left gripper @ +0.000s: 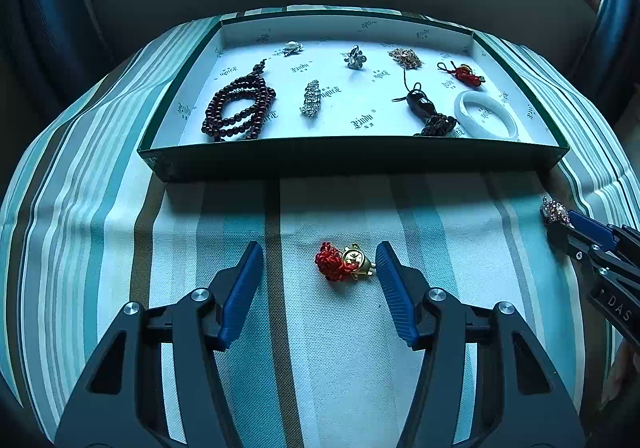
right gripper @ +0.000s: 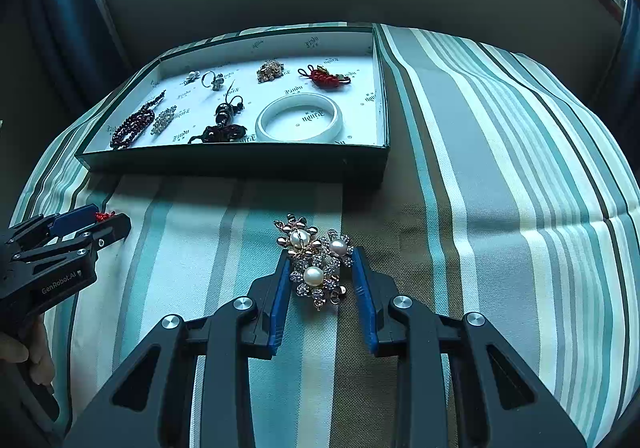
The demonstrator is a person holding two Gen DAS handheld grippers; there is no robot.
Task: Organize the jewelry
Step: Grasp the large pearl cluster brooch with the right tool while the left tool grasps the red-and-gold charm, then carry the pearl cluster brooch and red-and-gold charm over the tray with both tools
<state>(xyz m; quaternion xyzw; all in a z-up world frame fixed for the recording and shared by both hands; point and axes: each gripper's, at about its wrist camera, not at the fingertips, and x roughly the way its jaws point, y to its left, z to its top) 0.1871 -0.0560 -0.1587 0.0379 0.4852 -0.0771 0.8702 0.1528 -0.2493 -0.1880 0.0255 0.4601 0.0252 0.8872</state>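
Pearl brooch (right gripper: 316, 262) sits between the right gripper's (right gripper: 318, 254) jaws, nearly touching. Left gripper (left gripper: 319, 248) jaws spread around a red-tasselled charm (left gripper: 343, 262); tray (left gripper: 352, 155) at twelve o'clock.

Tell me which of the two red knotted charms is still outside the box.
The red knot charm with the gold bell, lying on the striped cloth between the left gripper's open jaws. The other red knot charm lies in the box's far right corner.
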